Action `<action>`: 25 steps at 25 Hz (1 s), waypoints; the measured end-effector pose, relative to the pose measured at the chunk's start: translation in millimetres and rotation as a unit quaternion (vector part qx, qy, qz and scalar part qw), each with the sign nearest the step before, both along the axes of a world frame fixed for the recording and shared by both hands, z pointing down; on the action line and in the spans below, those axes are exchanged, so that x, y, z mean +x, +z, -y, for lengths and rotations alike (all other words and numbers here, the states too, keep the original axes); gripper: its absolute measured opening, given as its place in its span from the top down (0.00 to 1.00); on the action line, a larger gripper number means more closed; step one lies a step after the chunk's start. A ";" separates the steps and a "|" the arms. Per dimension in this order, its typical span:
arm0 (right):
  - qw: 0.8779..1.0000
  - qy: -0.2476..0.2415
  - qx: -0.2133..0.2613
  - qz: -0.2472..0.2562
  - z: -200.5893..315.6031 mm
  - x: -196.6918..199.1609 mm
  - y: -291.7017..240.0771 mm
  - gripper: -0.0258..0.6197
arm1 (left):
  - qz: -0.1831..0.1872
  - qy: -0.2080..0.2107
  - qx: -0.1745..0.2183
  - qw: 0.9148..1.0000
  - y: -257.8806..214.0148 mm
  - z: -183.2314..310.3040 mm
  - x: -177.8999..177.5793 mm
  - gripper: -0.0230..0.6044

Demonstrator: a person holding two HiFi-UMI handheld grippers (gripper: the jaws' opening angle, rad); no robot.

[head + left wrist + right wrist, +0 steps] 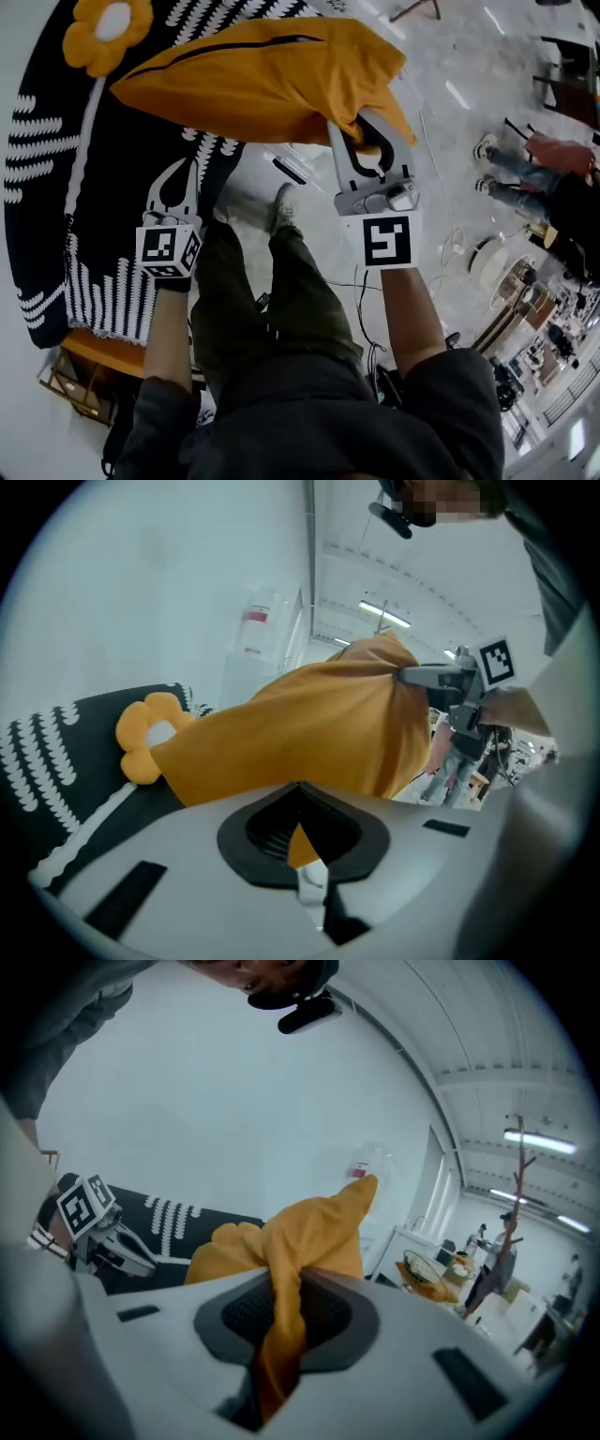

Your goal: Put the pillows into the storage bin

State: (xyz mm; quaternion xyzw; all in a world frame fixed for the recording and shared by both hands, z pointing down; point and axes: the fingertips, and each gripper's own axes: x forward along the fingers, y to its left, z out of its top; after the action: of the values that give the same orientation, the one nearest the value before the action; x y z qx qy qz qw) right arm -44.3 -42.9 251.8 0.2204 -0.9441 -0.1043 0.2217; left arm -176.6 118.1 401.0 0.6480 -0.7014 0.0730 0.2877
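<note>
An orange pillow (262,80) hangs in the air ahead of me, and my right gripper (361,141) is shut on a bunched corner of it. In the right gripper view the orange fabric (291,1241) runs down between the pads of the right gripper (281,1307). My left gripper (187,173) is lower left of the pillow, apart from it, over a large black-and-white patterned cushion with an orange flower (108,33). Its tips look shut with nothing in them (300,794), and the pillow (309,724) shows beyond. No storage bin can be made out.
My own legs (281,291) stand on the pale floor below. Two people's legs (511,173) are at the right. A wooden frame (70,384) sits lower left under the black cushion. Cables and round stands (497,267) lie at the lower right.
</note>
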 end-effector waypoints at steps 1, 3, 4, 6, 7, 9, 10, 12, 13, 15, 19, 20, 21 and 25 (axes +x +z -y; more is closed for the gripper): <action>1.000 0.011 0.008 -0.009 7.1 21.4 -0.7 0.87 | -0.001 0.014 0.002 1.000 -0.2 11.4 15.6 0.96; 0.998 0.030 0.025 -0.040 19.2 64.2 0.9 0.87 | -0.002 0.042 0.005 0.999 -1.1 33.0 47.3 0.96; 0.997 0.038 0.032 -0.064 25.5 85.3 4.8 0.87 | -0.002 0.056 0.005 0.998 -1.1 44.7 63.7 0.96; 0.992 0.052 0.046 -0.103 39.1 122.1 15.7 0.87 | -0.003 0.084 0.007 0.996 -0.2 70.3 95.6 0.96; 0.990 0.057 0.055 -0.119 44.5 137.6 21.6 0.87 | -0.005 0.098 0.008 0.995 0.7 81.5 111.2 0.96; 0.985 0.062 0.076 -0.143 50.1 165.3 32.3 0.87 | -0.007 0.122 0.009 0.992 2.3 95.8 141.8 0.96; 0.983 0.063 0.082 -0.154 50.6 178.5 37.8 0.87 | -0.007 0.133 0.008 0.991 2.8 99.7 156.6 0.96; 0.979 0.066 0.083 -0.172 50.2 202.5 52.1 0.87 | -0.007 0.151 0.007 0.988 4.7 105.8 183.1 0.96; 0.978 0.067 0.080 -0.180 50.4 212.3 61.1 0.87 | -0.007 0.159 0.006 0.987 6.7 108.8 194.2 0.96; 0.976 0.071 0.071 -0.193 51.5 227.4 81.2 0.87 | -0.008 0.173 0.001 0.985 13.6 113.9 212.1 0.96; 0.974 0.081 0.043 -0.209 50.8 247.0 126.7 0.87 | -0.008 0.197 -0.019 0.980 39.6 114.7 232.0 0.96; 0.973 0.082 0.034 -0.212 50.2 250.1 139.0 0.87 | -0.009 0.201 -0.024 0.979 47.7 113.7 234.2 0.96; 0.973 0.082 0.026 -0.214 49.9 251.9 151.9 0.87 | -0.010 0.205 -0.030 0.978 56.2 112.9 235.5 0.96; 0.972 0.072 -0.001 -0.224 55.8 251.0 204.6 0.87 | -0.014 0.211 -0.054 0.976 87.2 110.2 238.7 0.96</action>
State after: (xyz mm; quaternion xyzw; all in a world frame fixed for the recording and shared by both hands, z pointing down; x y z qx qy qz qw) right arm 206.7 -98.8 456.4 0.2588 -0.8519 -0.1334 0.4353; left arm 62.1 7.9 488.2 0.7657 -0.5398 0.1608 0.3106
